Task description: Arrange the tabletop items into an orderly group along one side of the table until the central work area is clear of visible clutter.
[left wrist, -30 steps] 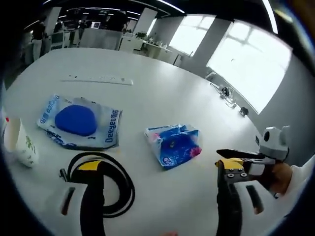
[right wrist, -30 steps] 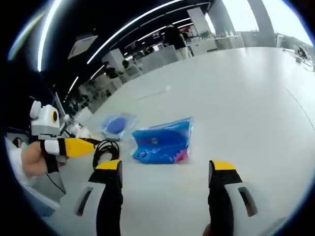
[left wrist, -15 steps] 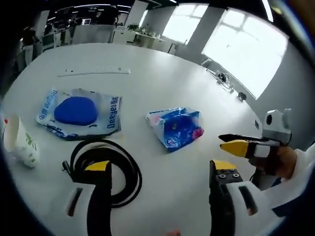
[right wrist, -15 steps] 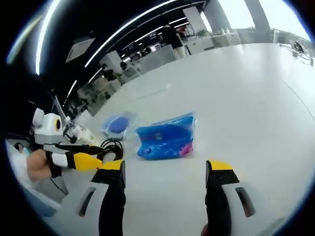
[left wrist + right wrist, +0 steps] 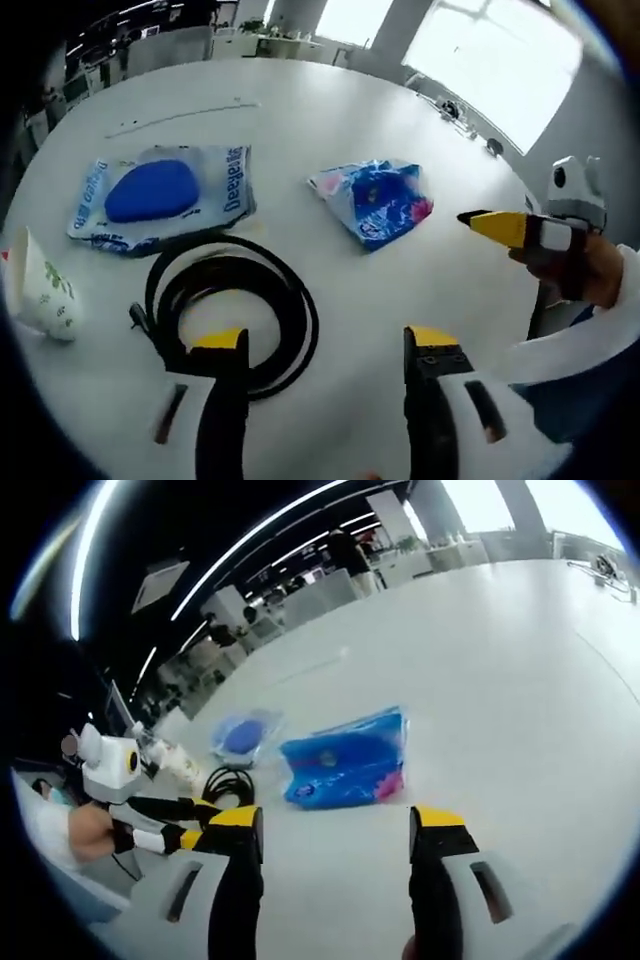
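Just above the black cable coil (image 5: 232,310): left gripper (image 5: 325,345) wide open, right gripper (image 5: 335,825) gaping too, blue packet (image 5: 343,762) straight beyond its jaws.

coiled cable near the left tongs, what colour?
Black. The coiled cable shows best in the left gripper view, lying on the white table.

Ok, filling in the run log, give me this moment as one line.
left hand-held gripper: open, over cable | right hand-held gripper: open, facing blue pack | cup, blue pouch: on table
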The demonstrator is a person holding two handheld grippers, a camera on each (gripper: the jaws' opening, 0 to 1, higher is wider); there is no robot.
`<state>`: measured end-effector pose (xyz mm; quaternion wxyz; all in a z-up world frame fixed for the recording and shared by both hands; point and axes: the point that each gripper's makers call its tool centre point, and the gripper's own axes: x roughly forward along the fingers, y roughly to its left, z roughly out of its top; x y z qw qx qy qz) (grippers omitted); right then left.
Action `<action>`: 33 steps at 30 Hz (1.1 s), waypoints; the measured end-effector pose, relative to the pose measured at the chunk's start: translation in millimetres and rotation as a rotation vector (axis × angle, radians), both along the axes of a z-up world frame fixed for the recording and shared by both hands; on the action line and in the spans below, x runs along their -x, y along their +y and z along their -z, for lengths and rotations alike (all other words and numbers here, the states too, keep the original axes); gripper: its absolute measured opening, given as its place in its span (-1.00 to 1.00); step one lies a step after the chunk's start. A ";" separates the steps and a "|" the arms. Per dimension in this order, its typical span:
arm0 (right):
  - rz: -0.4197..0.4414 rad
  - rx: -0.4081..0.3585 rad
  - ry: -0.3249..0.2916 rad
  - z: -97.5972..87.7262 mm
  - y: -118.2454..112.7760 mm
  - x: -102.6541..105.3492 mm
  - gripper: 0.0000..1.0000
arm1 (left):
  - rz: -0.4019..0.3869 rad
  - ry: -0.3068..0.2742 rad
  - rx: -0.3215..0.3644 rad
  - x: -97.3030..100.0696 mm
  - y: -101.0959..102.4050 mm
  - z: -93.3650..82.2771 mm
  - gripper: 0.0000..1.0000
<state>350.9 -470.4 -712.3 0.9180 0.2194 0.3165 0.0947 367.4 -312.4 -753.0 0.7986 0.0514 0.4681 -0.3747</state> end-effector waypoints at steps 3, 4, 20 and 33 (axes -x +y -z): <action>0.005 -0.013 0.006 1.3 0.4 -1.3 0.08 | 0.007 -0.005 -0.007 -1.2 2.9 2.1 -0.10; 0.005 -0.017 0.008 1.6 1.0 -2.6 0.07 | 0.006 0.002 -0.009 -1.2 3.8 3.9 -0.15; -0.001 -0.028 0.015 4.4 -3.5 -14.0 -0.06 | -0.006 0.020 0.030 -6.1 8.7 2.4 -0.94; 0.013 -0.124 0.016 -1.6 8.7 -11.8 -0.12 | 0.041 -0.115 0.072 -11.6 -0.5 -37.5 -1.00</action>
